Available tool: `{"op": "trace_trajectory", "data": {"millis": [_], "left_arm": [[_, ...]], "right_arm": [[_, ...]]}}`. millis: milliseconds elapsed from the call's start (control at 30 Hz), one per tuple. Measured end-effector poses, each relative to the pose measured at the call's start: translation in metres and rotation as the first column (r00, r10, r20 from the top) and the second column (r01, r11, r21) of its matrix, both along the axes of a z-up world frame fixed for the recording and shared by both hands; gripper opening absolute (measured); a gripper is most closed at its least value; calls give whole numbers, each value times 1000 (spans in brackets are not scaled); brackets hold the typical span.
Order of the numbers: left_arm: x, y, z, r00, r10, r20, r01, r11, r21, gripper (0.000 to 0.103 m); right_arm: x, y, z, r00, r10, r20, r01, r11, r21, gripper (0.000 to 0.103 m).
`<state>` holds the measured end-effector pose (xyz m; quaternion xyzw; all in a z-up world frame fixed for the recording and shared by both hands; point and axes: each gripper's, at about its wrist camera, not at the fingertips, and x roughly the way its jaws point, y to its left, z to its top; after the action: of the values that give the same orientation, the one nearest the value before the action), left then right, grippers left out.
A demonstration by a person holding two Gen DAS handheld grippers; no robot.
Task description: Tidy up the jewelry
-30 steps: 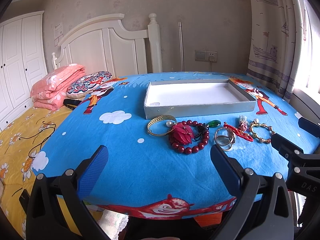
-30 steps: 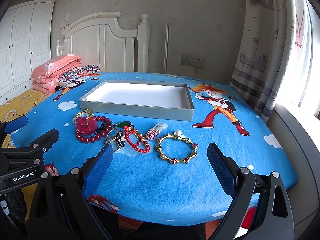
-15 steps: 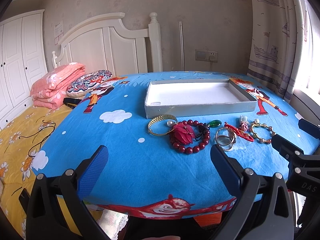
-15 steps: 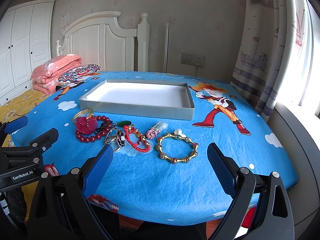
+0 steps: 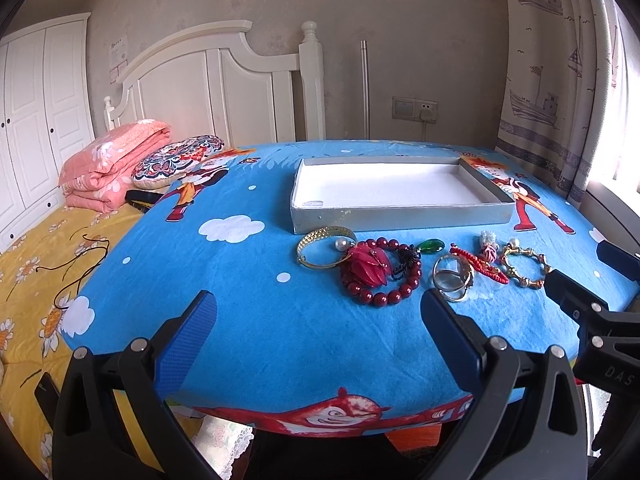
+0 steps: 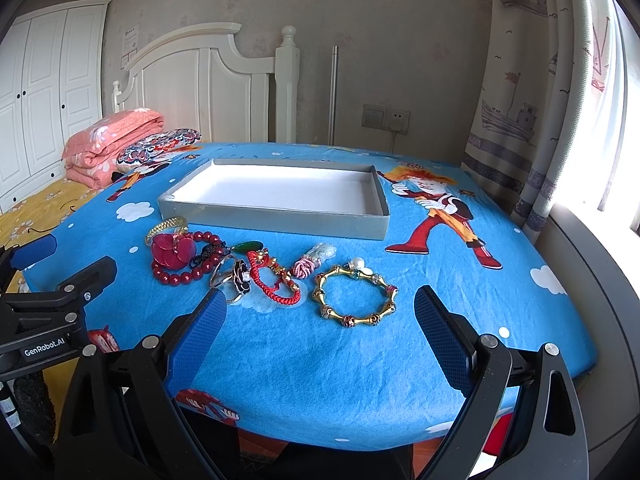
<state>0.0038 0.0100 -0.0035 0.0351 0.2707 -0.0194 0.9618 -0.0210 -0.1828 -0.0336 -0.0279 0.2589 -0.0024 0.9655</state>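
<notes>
Your left gripper hangs with its jaws spread wide and nothing between them, low over the near edge of the blue cartoon tablecloth, well short of the grey tray. Your right gripper is the same: jaws wide apart, holding nothing, and from its own camera the gold beaded bracelet sits framed between the blue pads but further out on the cloth, not touched. The tray has a white lining and has no jewelry in it. All the jewelry lies in a loose row just in front of the tray's near wall. Closest to the tray's left front corner is the gold mesh bangle with a pearl end. Beside it, further from the tray, the dark red bead bracelet carries a red petal flower and a black tassel. A green stone pendant lies just off the beads. Then come the silver rings, one with a black flower top visible in the right view, then the red woven cord bracelet, and a small pink knot charm. The gold beaded bracelet is at the row's right end. Left of the tray, on the bed past the cloth edge, you have a folded pink quilt and a patterned pillow.
</notes>
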Motion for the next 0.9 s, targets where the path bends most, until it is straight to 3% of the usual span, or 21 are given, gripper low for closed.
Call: {"op": "trace_trajectory", "data": {"millis": [500, 700, 900], "left_arm": [[2, 4, -3, 1000, -6, -19, 5, 1000, -17, 98], [6, 8, -9, 997, -42, -62, 39, 998, -50, 98], [10, 14, -15, 997, 13, -77, -16, 999, -32, 98]], "right_arm": [[0, 0, -1, 1000, -3, -1, 3, 1000, 2, 89], [-1, -3, -4, 1000, -7, 9, 6, 1000, 14, 89], [4, -15, -10, 1000, 18, 18, -19, 997, 80, 89]]}}
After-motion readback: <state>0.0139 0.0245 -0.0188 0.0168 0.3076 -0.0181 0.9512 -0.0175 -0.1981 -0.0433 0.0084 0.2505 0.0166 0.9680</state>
